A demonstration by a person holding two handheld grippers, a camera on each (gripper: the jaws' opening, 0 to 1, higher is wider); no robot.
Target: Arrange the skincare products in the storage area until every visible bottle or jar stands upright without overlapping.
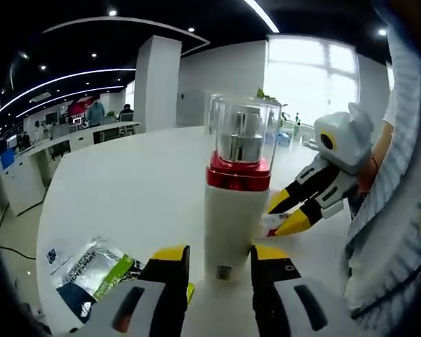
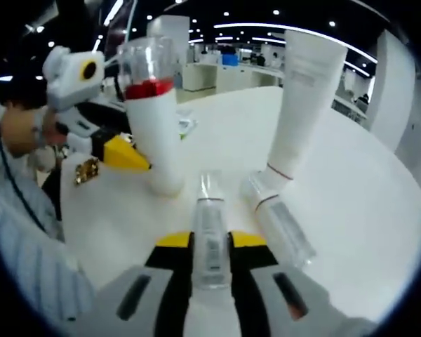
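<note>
On the white round table [image 1: 126, 182], your arrangement is partly done. One pump bottle [image 1: 235, 203], white-bodied with a red collar and a clear cap over a silver pump head, stands upright between the jaws of your left gripper [image 1: 219, 261]. Those jaws sit parted on either side of its base, and I cannot tell whether they touch it; judge it as set down, not gripped.

Your right gripper [image 2: 210, 242] is clamped on a slim clear-capped tube [image 2: 210, 232] lying along the jaws, cap pointing forward. In the right gripper view a tall white tube [image 2: 302, 98] stands on its clear cap just beside it, and the pump bottle [image 2: 153, 119] stands further left, apart from both.

The step in hand appears to be standing the held tube. The next move calls for tipping it onto its cap or base in bare table between the two upright items, without knocking either; the tall tube looks top-heavy and likely to topple if nudged.

Contents: the pump bottle's body is opaque, so fill cannot be told. Foil sachets [image 1: 91, 270] lie flat at the table's near edge, outside the standing group.
</note>
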